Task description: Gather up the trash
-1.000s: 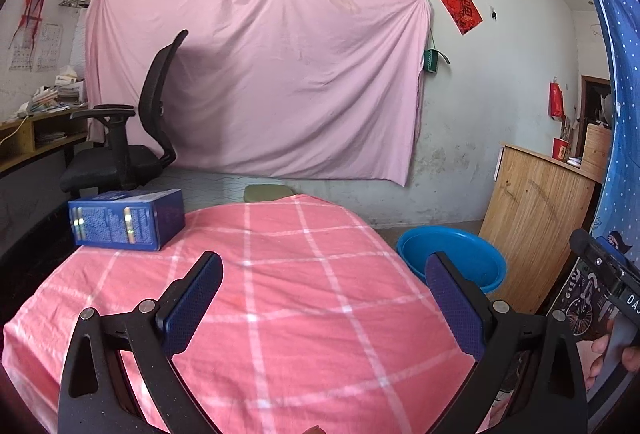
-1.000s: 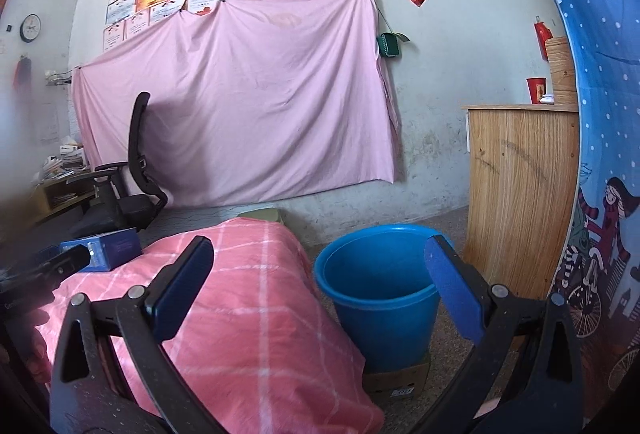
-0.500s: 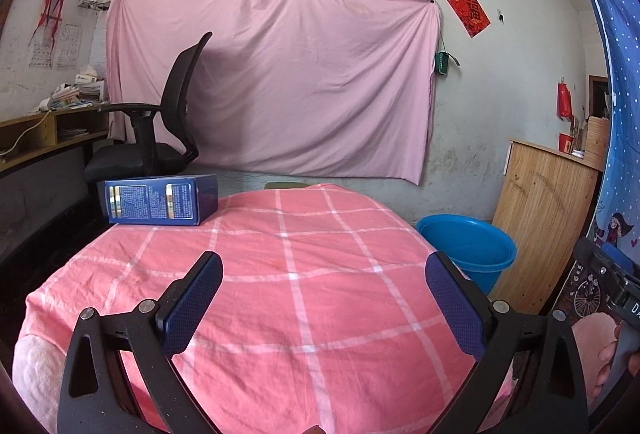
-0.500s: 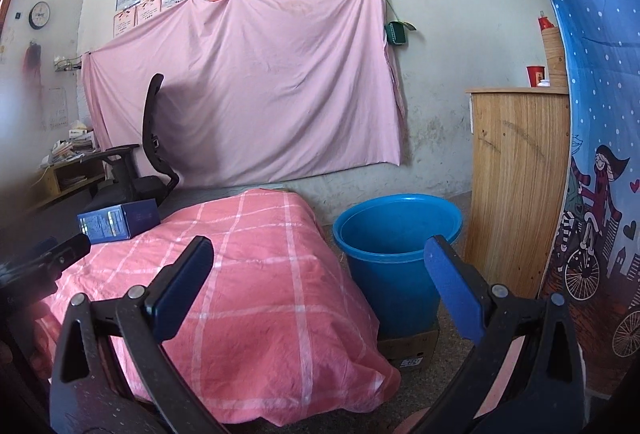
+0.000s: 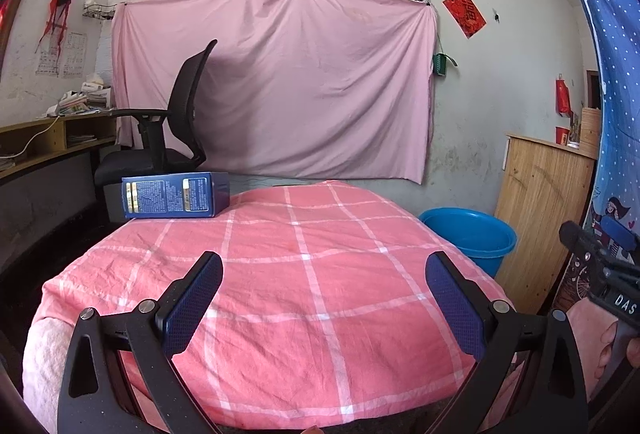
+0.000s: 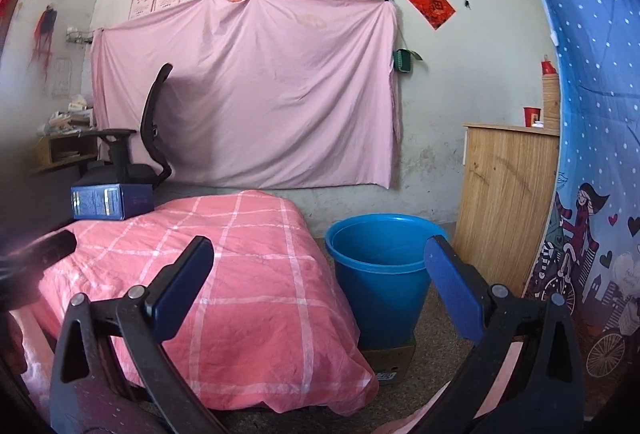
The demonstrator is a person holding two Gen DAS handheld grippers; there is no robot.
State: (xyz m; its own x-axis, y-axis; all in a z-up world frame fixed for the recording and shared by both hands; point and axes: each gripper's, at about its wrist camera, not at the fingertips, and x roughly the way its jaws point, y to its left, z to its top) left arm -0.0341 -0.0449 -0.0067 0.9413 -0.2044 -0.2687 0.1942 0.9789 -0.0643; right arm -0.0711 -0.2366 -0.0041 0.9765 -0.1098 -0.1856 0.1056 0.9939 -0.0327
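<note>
A dark blue carton [image 5: 174, 200] lies on its side at the far left of a table covered with a pink checked cloth [image 5: 304, 298]; it also shows in the right wrist view [image 6: 112, 201]. A blue plastic bucket [image 6: 380, 274] stands on a flat cardboard box on the floor, right of the table, and shows in the left wrist view [image 5: 470, 236] too. My left gripper [image 5: 322, 276] is open and empty above the table's near part. My right gripper [image 6: 318, 266] is open and empty, off the table's right side, near the bucket.
A black office chair [image 5: 168, 142] stands behind the table at the left, by a wooden desk [image 5: 48, 142]. A wooden cabinet [image 6: 506, 206] stands right of the bucket. A blue patterned curtain [image 6: 592, 194] hangs at the far right. A pink sheet [image 5: 276, 86] covers the back wall.
Both grippers have pulled back and dropped lower, so the table and bucket look farther away and the carton sits more toward the middle. Both stay open and empty.
</note>
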